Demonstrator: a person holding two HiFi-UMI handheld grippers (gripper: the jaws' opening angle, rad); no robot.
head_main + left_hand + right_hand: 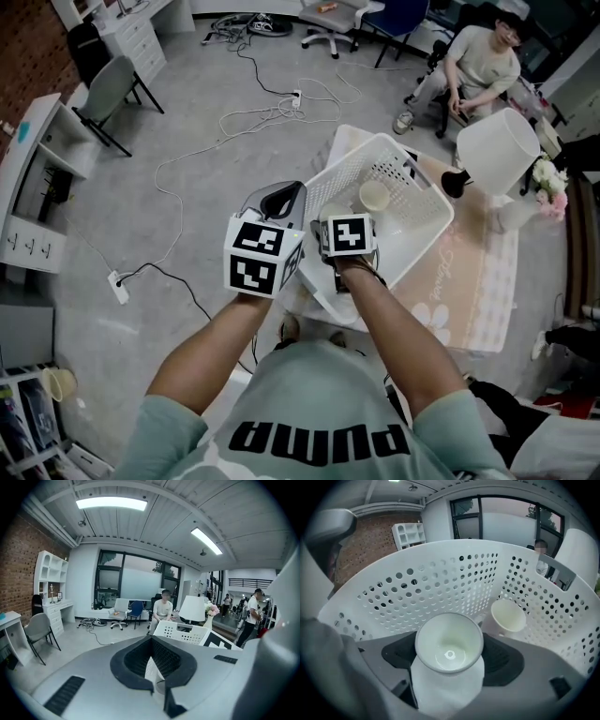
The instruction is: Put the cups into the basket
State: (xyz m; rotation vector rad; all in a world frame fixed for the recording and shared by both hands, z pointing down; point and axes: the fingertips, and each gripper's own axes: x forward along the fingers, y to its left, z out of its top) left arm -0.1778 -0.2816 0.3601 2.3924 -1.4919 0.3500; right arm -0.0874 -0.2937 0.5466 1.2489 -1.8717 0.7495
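The clothed table point(473, 295) bears a basket point(349, 174), lamp point(497, 150) and flower vase point(516, 214).

Left gripper point(151, 641) with dark pads point(166, 660) nearly together, white basket point(183, 631), lamp point(193, 607) and seated person point(163, 609) beyond

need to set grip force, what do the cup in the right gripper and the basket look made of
Cup in the right gripper: thin white plastic or coated paper, I cannot tell which. It has a smooth, faintly glossy inside with a highlight at the bottom, and a thin rim.
Basket: moulded white plastic with a matte finish. Its curved wall has regular rows of round holes.
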